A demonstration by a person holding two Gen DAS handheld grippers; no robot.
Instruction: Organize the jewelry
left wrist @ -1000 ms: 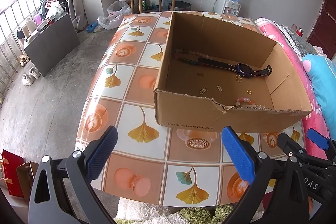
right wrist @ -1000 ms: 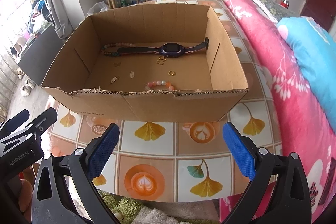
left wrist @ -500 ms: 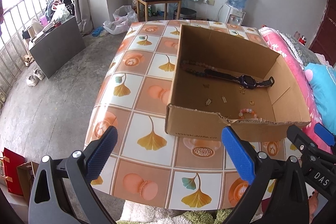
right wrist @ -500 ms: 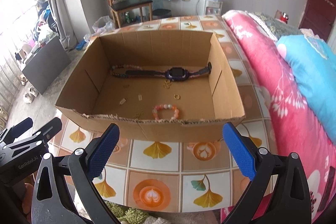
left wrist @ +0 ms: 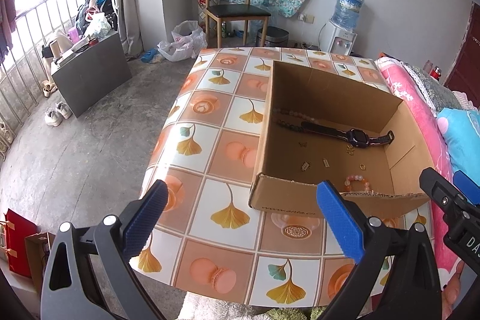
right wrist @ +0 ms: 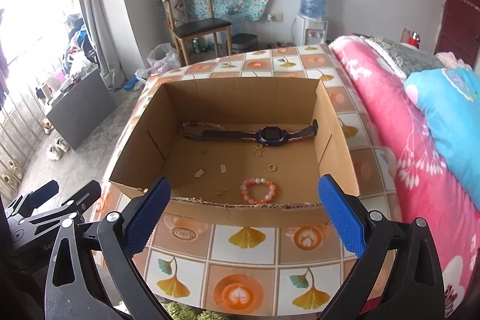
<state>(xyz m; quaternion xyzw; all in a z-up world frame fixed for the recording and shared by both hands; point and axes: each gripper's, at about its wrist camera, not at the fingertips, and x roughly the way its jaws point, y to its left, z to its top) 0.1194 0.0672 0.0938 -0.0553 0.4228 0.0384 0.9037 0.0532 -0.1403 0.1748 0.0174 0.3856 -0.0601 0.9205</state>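
While both claws, left claw point(left wrist: 240, 219) and right claw point(right wrist: 244, 216), hang spread and empty above the counter point(right wrist: 240, 263), the smartwatch point(right wrist: 268, 135) and bead bracelet point(right wrist: 258, 190) lie inside the cardboard box point(right wrist: 336, 146), bracelet at 6 o'clock of the watch.

Both cameras look down from above the near end of the table point(left wrist: 228, 140), not very close. The left one faces slightly right, the right one straight ahead. Both see the cardboard box point(right wrist: 243, 107) and far chair point(left wrist: 234, 8).
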